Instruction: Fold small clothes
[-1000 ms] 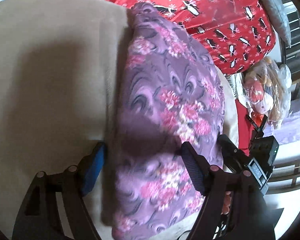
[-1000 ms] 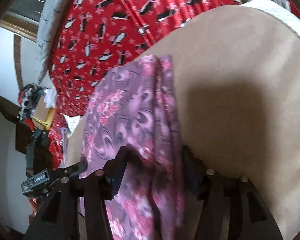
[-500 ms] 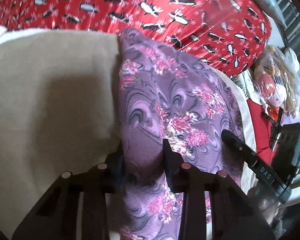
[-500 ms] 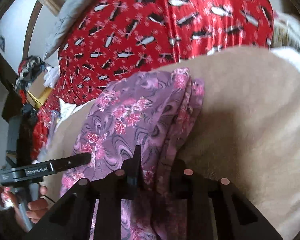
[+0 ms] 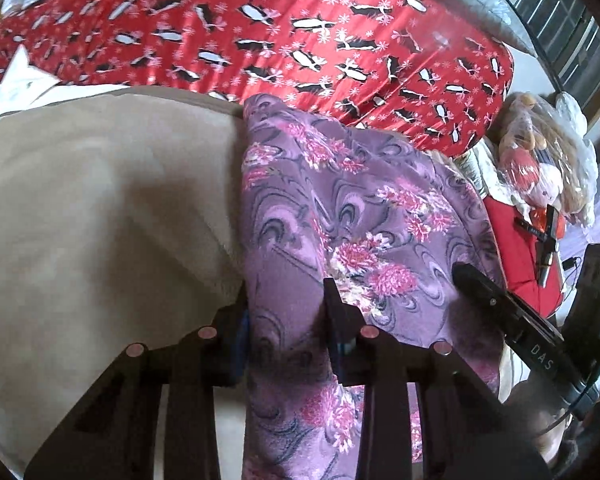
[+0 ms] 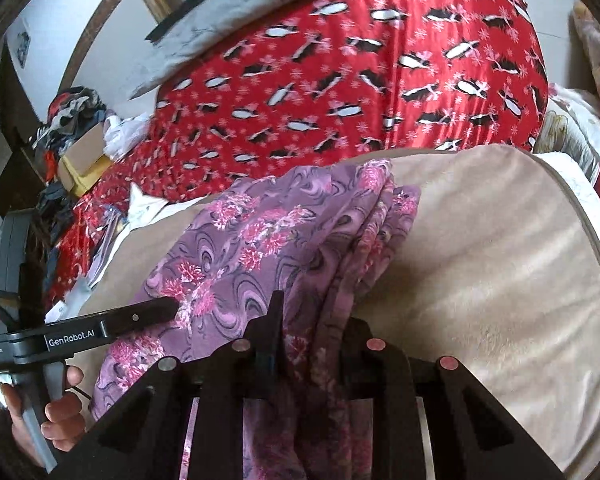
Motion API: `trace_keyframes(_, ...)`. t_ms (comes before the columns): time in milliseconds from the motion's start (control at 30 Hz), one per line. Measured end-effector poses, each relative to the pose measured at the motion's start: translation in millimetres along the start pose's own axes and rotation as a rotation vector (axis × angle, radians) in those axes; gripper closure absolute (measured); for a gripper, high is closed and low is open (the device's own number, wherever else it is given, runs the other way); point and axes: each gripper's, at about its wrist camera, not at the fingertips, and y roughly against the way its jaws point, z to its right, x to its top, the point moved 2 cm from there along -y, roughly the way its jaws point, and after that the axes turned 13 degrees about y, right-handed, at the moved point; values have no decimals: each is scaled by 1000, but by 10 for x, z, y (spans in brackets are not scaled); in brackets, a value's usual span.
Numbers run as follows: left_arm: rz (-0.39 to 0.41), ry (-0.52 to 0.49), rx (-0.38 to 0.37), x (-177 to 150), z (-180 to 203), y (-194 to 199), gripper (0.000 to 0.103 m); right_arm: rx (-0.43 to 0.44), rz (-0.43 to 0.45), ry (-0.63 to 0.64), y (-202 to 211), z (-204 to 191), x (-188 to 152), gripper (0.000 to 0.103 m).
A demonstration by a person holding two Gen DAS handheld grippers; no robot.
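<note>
a purple floral garment (image 5: 340, 216) lies in a long folded strip on a beige blanket (image 5: 100, 220), running from the near edge away toward a red penguin-print cover (image 5: 300, 32) at the far side. the left gripper (image 5: 286, 312) is clamped on the garment's left edge near its near end: the cloth is bunched between the two fingers and passes down between them out of view. in the left wrist view the garment spreads to the right of this grip, and the tip of the right gripper (image 5: 466, 274) rests on the cloth just to the right.

the right gripper (image 6: 312, 320) is likewise pinched on the garment, holding the stacked folded layers along its right edge, where several edges of cloth lie one over another (image 6: 380, 216). from here the garment spreads left of the grip, and the left gripper's finger (image 6: 148, 314) touches the floral cloth near its left side. the beige blanket (image 6: 480, 272) lies bare to the right of the garment. a stuffed toy in a clear bag (image 5: 540, 168) sits at the far right, off the blanket.
</note>
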Motion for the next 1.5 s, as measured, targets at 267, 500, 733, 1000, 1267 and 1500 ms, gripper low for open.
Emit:
trace_keyframes(267,45,-22,54,-280,-361,459,74,54,-7,8,185,-527,-235,81)
trace_keyframes(500,0,7,87,-711,-835,483,71,133,-64,-14,157,-848,-641,81)
trace_keyframes(733,-96,67,100,-833,-1207,221,56,101,-219,-70,-156,-803,-1038,69)
trace_keyframes(1000,33,-8,68,-532,-898,367,55,63,-13,-11,81,-924,-550,66)
trace_keyframes(1267,-32,7,164,-490,-1104,-151,32,34,-124,-21,-490,-738,-758,71)
trace_keyframes(1500,32,-162,289,-665,-863,-143,31,-2,-146,-11,-426,-655,-821,70)
